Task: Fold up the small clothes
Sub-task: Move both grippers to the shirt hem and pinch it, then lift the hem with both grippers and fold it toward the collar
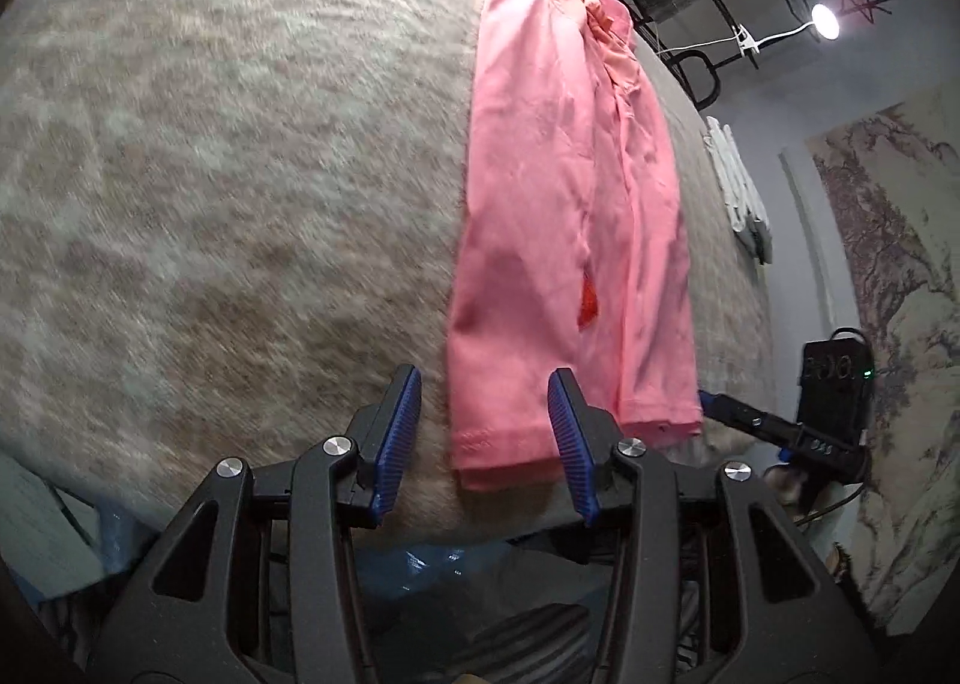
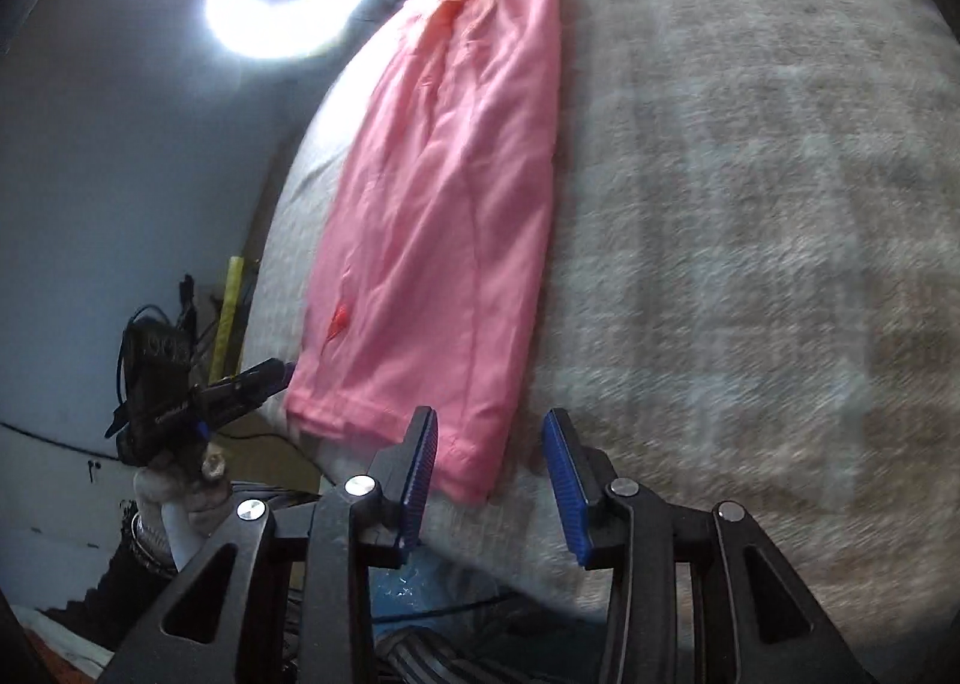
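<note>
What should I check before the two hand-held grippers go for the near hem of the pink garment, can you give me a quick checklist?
1. Pink garment lies as a long narrow strip on the grey blanket: ok.
2. Left hand-held gripper open, nothing between its blue pads: ok.
3. Right hand-held gripper open and empty: ok.
4. Near hem sits just ahead of both sets of fingers: ok.
5. Layers aligned at the hem: not ok, a lower layer sticks out past the upper one.
6. Far end of the garment flat: not ok, it looks bunched.
</note>
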A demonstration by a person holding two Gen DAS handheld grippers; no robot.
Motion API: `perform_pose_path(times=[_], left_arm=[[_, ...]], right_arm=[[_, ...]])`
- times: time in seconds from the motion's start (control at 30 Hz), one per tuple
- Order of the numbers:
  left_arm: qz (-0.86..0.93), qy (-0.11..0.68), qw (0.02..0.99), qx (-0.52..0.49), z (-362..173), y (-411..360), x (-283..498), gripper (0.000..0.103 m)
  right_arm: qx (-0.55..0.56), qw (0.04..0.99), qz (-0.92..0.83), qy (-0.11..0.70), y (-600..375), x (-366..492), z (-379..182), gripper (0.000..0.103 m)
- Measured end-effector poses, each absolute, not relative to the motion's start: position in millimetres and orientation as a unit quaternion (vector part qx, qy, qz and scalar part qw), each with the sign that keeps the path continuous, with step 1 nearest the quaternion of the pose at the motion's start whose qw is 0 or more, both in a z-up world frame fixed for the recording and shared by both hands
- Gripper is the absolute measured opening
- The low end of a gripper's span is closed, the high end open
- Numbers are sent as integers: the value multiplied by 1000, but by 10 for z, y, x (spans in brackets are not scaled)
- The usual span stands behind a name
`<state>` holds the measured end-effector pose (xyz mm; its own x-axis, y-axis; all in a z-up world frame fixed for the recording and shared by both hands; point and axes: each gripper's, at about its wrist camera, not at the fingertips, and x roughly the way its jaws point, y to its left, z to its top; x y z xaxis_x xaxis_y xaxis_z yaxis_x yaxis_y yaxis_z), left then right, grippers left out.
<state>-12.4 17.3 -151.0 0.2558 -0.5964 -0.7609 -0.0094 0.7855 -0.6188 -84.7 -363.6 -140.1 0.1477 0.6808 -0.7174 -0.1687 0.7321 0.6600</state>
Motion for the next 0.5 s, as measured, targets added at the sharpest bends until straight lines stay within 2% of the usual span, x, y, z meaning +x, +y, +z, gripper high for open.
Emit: perform_pose_path(times=[0.17,0.2,0.23,0.27,0.3,0.37,0.5], left_arm=[[-218,585,737,-259,-1516,57,-186,44],[-218,584,740,-253,-1504,32,-185,44],[-220,583,742,-248,-1495,16,-183,35],[-223,586,738,-249,-1500,-6,-169,18],[-224,589,734,-254,-1514,-17,-155,13],[-223,586,733,-262,-1508,-8,-158,5],[-235,565,743,-271,-1345,4,-241,4]], right_arm=[[233,705,322,588,-3576,-1025,-1475,34],[236,701,330,586,-3568,-1043,-1490,31],[236,700,334,586,-3543,-1051,-1504,27],[236,695,339,589,-3519,-1051,-1526,15],[238,690,342,592,-3486,-1050,-1556,5],[240,687,344,594,-3452,-1060,-1594,0],[239,696,356,575,-3477,-1147,-1390,0]])
